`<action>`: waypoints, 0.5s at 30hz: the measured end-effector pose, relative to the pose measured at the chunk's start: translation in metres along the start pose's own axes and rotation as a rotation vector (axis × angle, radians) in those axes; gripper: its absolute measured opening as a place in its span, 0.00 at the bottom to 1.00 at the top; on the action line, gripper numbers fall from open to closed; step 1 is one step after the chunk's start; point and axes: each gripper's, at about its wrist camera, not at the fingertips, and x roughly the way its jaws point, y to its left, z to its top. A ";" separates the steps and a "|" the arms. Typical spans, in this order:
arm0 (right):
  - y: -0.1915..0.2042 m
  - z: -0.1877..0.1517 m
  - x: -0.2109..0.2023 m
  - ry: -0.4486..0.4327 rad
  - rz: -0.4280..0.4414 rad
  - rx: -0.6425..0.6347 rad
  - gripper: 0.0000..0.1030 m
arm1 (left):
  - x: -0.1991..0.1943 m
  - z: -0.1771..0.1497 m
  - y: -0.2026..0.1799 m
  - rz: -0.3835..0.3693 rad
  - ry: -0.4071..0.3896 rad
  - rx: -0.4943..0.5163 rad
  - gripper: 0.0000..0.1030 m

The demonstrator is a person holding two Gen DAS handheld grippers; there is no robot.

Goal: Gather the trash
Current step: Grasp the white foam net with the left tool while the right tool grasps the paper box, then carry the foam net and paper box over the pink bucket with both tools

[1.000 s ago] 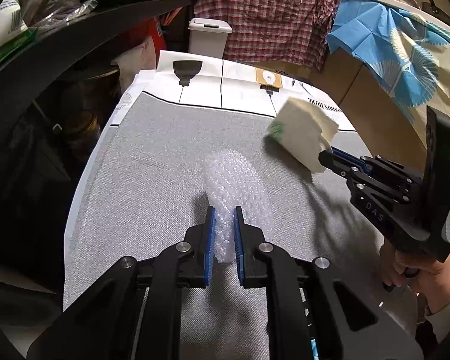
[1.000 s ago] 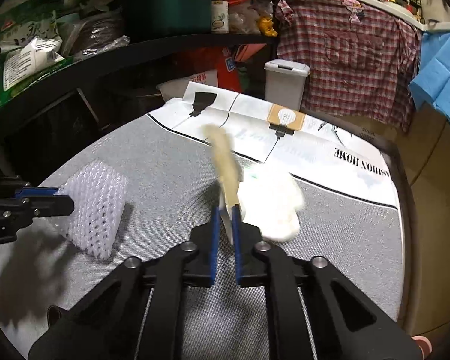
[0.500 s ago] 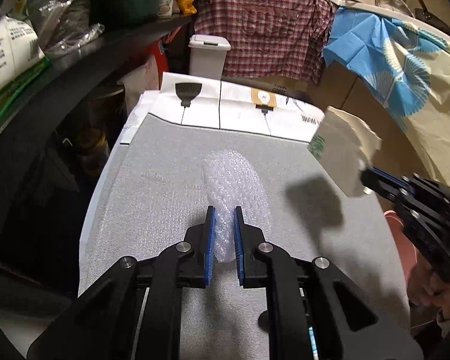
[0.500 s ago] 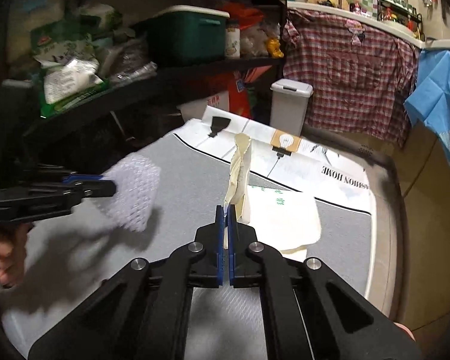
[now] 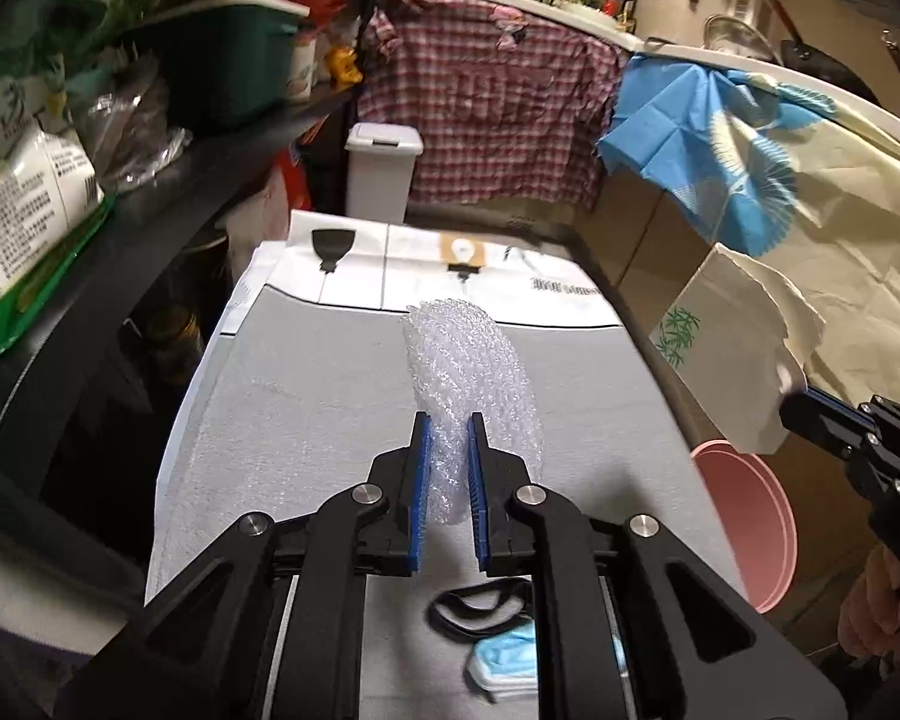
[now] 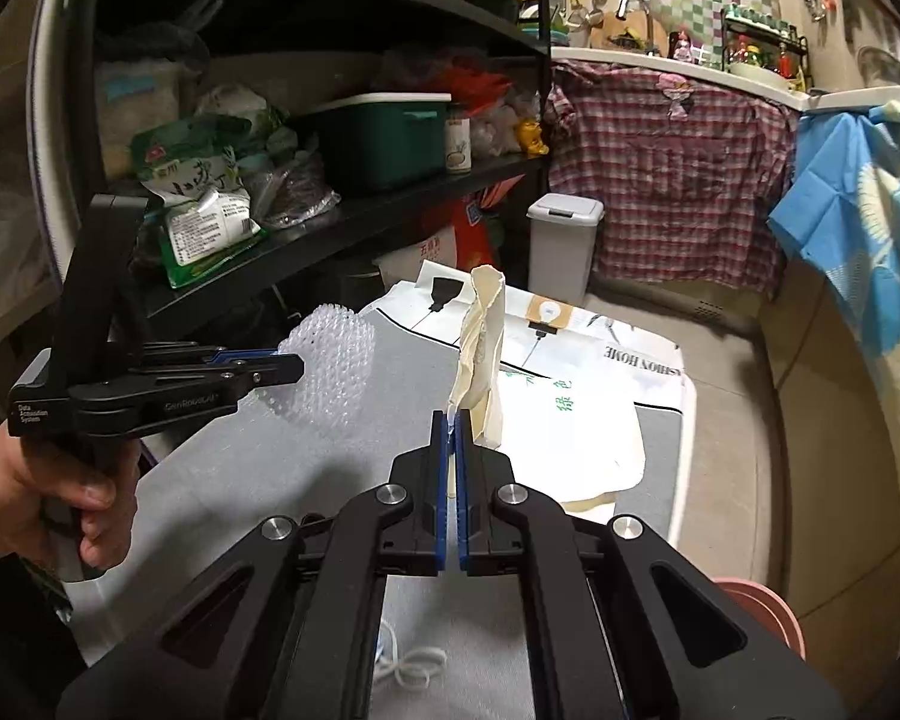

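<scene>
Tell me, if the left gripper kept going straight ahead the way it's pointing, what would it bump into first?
Probably the white lidded bin beyond the table's far end. The left gripper is shut on bubble wrap, held above the grey table; depth is unclear.

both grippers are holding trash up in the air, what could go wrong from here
The right gripper pinches only a thin edge of the paper bag, so it may slip out short of the pink bin. The left gripper holds the springy bubble wrap low; it could squirm free.

left gripper [image 5: 448, 420]: black frame, blue finger pads, silver screws, white lettering
right gripper [image 6: 451, 417]: same build
hands: bare skin
</scene>
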 end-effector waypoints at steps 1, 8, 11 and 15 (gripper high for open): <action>0.000 -0.001 -0.005 -0.004 -0.002 0.001 0.02 | -0.003 -0.001 -0.003 -0.003 -0.005 0.001 0.11; -0.015 -0.017 -0.049 -0.077 -0.067 0.070 0.02 | -0.016 -0.007 -0.032 -0.025 -0.021 0.034 0.11; -0.028 -0.028 -0.054 -0.079 -0.085 0.128 0.02 | -0.017 -0.010 -0.041 -0.032 -0.018 0.048 0.11; -0.039 -0.042 -0.057 -0.078 -0.131 0.137 0.02 | -0.015 -0.014 -0.053 -0.038 -0.011 0.064 0.11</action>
